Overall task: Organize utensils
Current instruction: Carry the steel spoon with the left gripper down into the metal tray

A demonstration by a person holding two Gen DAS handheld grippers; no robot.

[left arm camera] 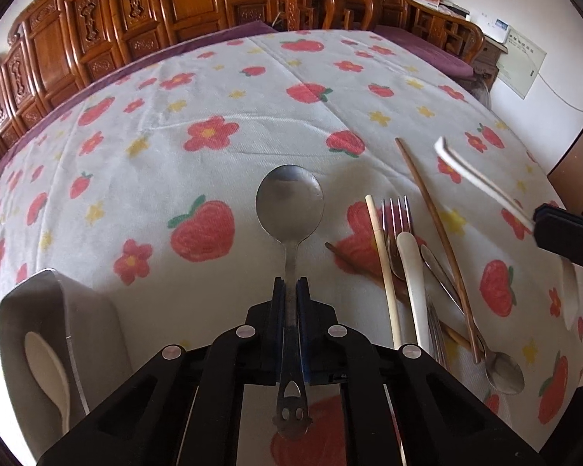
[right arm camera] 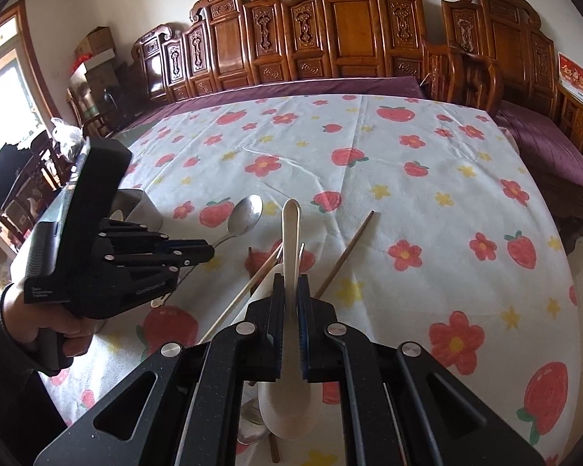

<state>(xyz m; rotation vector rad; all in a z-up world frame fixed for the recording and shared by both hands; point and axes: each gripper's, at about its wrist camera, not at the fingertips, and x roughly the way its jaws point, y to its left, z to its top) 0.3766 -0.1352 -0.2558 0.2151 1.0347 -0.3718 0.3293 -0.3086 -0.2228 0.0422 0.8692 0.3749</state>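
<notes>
Left gripper [left arm camera: 290, 291]: clamped on metal spoon [left arm camera: 290, 204] handle, frame centre; right gripper [right arm camera: 290, 291]: clamped on white spoon [right arm camera: 289, 229]; remaining utensils [left arm camera: 416, 268] heaped centre-right on tablecloth [left arm camera: 213, 155]; metal holder [left arm camera: 54, 310] lower left

Utensil pile [left arm camera: 419, 272] blocks right; holder [left arm camera: 58, 334] left; tablecloth [left arm camera: 252, 116] beyond free.

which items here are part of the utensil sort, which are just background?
Job:
- metal spoon in left gripper
- white spoon in right gripper
- utensil pile
- grey holder

Background:
- carved wooden bench
- cardboard boxes
</notes>
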